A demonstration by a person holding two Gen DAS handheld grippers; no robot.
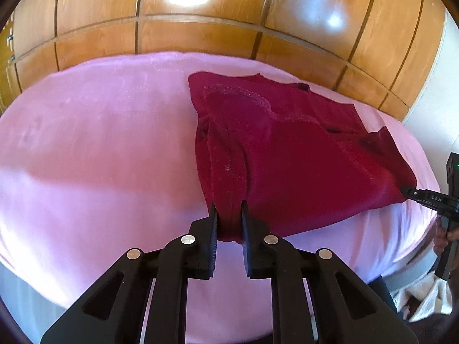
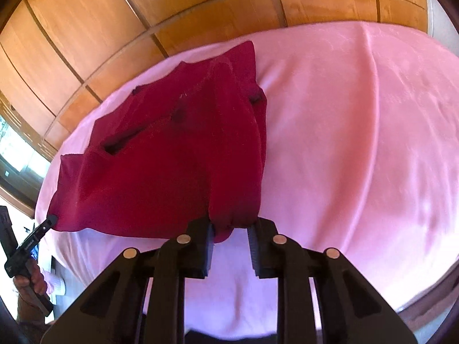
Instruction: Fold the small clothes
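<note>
A dark red garment (image 1: 287, 154) lies partly folded on the pink bed cover (image 1: 100, 143), with stitched hems showing on top. My left gripper (image 1: 228, 209) is shut on its near left corner, the cloth bunched between the pads. At the right edge of the left wrist view, my right gripper (image 1: 405, 191) pinches the garment's other near corner. In the right wrist view the red garment (image 2: 172, 166) spreads to the left, and my right gripper (image 2: 231, 223) is shut on a gathered corner. The left gripper (image 2: 52, 218) holds the far left corner there.
A glossy wooden wardrobe (image 1: 200, 34) stands behind the bed. The pink bed cover (image 2: 358, 143) stretches bare to the right of the garment. A hand (image 2: 34, 281) holds the left tool. A white cloth (image 1: 424, 301) lies beyond the bed's edge, and a bright window (image 2: 17, 149) is at the left.
</note>
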